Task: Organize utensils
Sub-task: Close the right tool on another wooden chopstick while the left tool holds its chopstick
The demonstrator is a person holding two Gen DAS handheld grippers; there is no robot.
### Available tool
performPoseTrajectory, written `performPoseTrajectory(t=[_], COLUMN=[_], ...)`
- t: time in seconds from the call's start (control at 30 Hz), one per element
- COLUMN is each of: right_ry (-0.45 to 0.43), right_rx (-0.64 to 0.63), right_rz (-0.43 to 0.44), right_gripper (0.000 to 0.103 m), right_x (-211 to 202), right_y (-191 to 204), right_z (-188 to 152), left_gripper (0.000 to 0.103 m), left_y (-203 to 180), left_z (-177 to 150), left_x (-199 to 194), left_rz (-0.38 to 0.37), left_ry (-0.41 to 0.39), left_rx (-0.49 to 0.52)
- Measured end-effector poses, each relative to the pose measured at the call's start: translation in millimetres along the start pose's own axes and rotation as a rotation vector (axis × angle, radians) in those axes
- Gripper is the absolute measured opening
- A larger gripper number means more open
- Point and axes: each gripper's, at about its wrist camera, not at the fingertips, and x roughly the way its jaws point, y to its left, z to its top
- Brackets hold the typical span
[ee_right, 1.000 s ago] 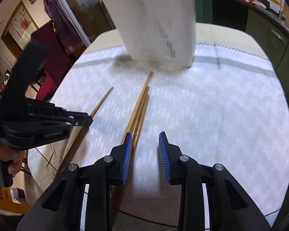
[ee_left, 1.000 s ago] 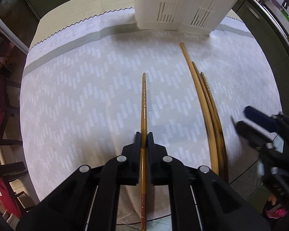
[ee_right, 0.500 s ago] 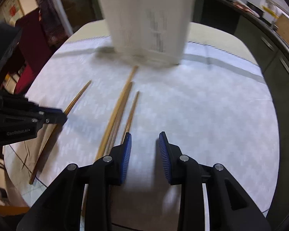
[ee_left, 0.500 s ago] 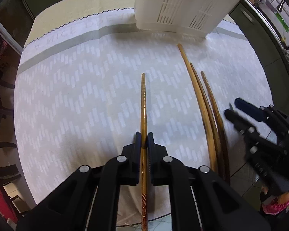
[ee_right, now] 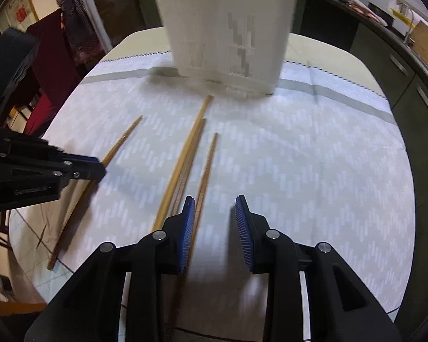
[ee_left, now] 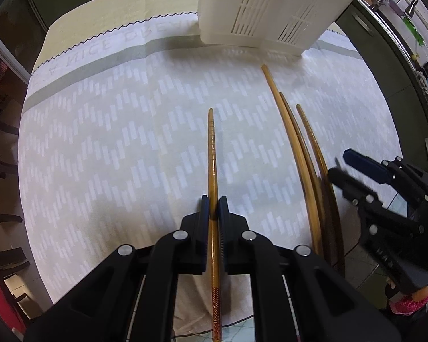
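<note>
My left gripper (ee_left: 212, 203) is shut on a wooden chopstick (ee_left: 212, 148) and holds it just above the tablecloth; it also shows in the right wrist view (ee_right: 122, 139). Three more chopsticks (ee_left: 296, 154) lie side by side to its right, pointing at the white slotted utensil holder (ee_left: 271, 8). My right gripper (ee_right: 214, 208) is open and empty, low over the near ends of those three chopsticks (ee_right: 185, 159). Its left finger (ee_right: 187, 228) is beside the rightmost one. The holder (ee_right: 228, 28) stands beyond them.
A white patterned tablecloth (ee_left: 100, 156) covers the round table, whose front edge (ee_right: 242, 333) is close below me. Dark cabinets (ee_right: 391, 65) stand at the right, and chairs with red cloth (ee_right: 51, 54) at the left.
My right gripper has moved forward and to the right over the three chopsticks and come lower. One chopstick now lies a little apart from the other two. My left gripper still holds its chopstick.
</note>
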Motion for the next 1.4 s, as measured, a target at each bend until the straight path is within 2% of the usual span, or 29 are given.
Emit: performPoseTrajectory(t=[0.1, 0.23, 0.53, 0.7, 0.77, 0.87, 1.0, 1.13, 1.2, 1.4], right_ry=[0.027, 0.028, 0.089, 0.126, 0.140, 0.154, 0.135, 0.079, 0.058, 0.011], right_rx=[-0.029, -0.010, -0.029, -0.021, -0.012, 0.011, 0.028, 0.049, 0.057, 0.073], right_rz=[-0.016, -0.054, -0.034, -0.019, -0.026, 0.000, 0.035, 0.056, 0.064, 0.094], right_gripper=[0.030, 0.028, 0.024, 0.018, 0.008, 0.007, 0.007, 0.007, 0.007, 0.007], right_x=[10.8, 8.1, 18.5, 18.6, 19.5, 23.9, 16.2, -8.6, -19.2, -45.1], right_y=[9.2, -2.2, 2.9, -4.3, -7.8, -13.7, -17.6, -29.0, -34.3, -42.0], right_z=[0.8, -1.5, 15.7, 19.9, 22.9, 28.8, 28.0, 25.3, 24.5, 21.8], left_gripper=[0.008, 0.008, 0.008, 0.009, 0.011, 0.011, 0.011, 0.011, 0.006, 0.006], left_y=[-1.3, -0.1, -0.3, -5.0, -8.6, -14.4, -21.4, -25.9, -27.1, -41.1], left_z=[0.4, -0.7, 4.1, 14.5, 17.3, 22.7, 34.6, 48.6, 53.3, 54.8], left_x=[0.9, 1.4, 3.0, 4.3, 5.8, 8.0, 12.4, 17.7, 19.7, 23.5], left_rz=[-0.003, -0.016, -0.013, 0.006, 0.016, 0.025, 0.030, 0.039, 0.052, 0.096], left_ry=[-0.001, -0.005, 0.026, 0.060, 0.064, 0.069, 0.071, 0.084, 0.092, 0.100], left_rx=[-0.001, -0.004, -0.027, -0.015, -0.006, -0.001, 0.009, 0.014, 0.014, 0.086])
